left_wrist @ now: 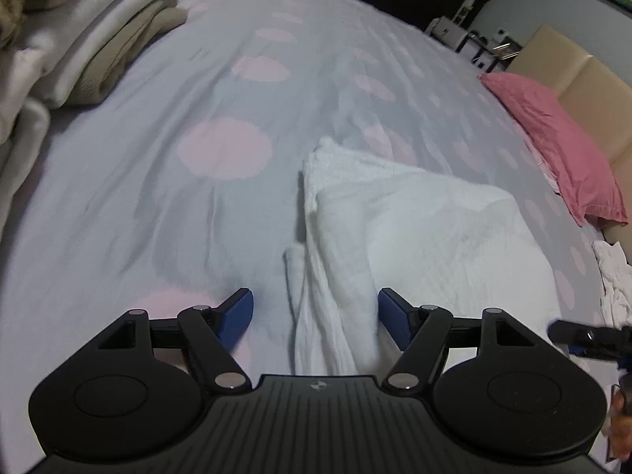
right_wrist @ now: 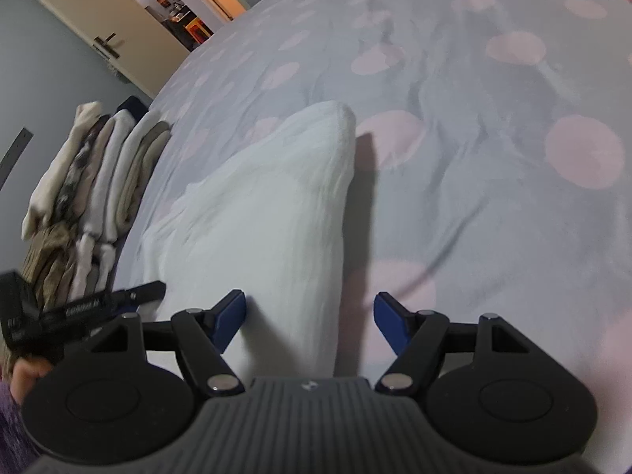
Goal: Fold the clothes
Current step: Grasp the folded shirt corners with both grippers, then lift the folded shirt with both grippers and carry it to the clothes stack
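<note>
A white textured cloth (left_wrist: 414, 229) lies partly folded on the grey bed sheet with pink dots (left_wrist: 158, 197). My left gripper (left_wrist: 316, 316) is open, its blue pads either side of the cloth's near left edge, which rises in a bunched strip between them. In the right wrist view the same cloth (right_wrist: 268, 205) lies ahead and to the left. My right gripper (right_wrist: 310, 320) is open over the cloth's near right edge, holding nothing. The left gripper's tip (right_wrist: 118, 300) shows at the left there.
A stack of folded white and beige clothes (left_wrist: 91, 39) sits at the bed's far left; it also shows in the right wrist view (right_wrist: 98, 181). A pink pillow (left_wrist: 561, 138) lies against the beige headboard (left_wrist: 584, 71). Crumpled white clothes (left_wrist: 612, 276) lie at the right. A door (right_wrist: 106, 19) stands beyond the bed.
</note>
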`<state>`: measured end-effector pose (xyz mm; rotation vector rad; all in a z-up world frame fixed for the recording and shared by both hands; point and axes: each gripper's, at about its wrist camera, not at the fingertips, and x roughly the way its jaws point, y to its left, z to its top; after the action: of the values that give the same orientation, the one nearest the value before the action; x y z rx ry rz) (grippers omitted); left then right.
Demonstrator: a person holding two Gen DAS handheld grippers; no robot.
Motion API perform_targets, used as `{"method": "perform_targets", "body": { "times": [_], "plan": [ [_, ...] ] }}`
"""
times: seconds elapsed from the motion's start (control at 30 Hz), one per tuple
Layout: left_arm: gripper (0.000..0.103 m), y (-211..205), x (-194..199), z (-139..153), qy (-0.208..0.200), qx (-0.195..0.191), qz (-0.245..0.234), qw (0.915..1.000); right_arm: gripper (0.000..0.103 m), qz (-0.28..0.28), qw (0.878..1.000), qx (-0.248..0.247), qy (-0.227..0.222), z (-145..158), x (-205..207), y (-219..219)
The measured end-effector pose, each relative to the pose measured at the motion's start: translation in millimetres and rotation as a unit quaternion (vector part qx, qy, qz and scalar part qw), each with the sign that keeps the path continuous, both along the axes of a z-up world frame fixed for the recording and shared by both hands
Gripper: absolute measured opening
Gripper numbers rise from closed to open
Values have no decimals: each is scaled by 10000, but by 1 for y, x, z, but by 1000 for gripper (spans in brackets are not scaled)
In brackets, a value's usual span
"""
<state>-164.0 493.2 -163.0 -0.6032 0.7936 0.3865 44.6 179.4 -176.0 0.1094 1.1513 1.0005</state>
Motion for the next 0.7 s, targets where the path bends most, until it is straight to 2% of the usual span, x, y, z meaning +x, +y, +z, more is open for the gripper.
{"method": "perform_targets", "body": {
  "times": [0.13,0.27,0.3,0.37,0.4,0.5,0.7],
  "plan": [
    [51,-3,3,-2,-135,288,-169,9993,74,-11,9997,126,186,-16,19,19],
    [26,-5,8,-3,-315,364,-187,9987,72,13,9996,246,115,-23,26,31],
    [18,-6,9,-2,-341,363,-203,9986,67,2,9996,260,96,-24,27,33],
    [13,-11,12,0,-340,398,-170,9985,54,-24,9995,300,128,-24,30,36],
    [11,-13,12,2,-322,433,-127,9985,40,-37,9993,323,157,-24,31,37],
    [10,-18,7,14,-408,507,48,9979,26,-34,9992,400,-20,-9,24,34],
    [10,-37,-17,59,-822,823,374,9925,21,15,9966,619,-546,32,0,21]
  ]
}}
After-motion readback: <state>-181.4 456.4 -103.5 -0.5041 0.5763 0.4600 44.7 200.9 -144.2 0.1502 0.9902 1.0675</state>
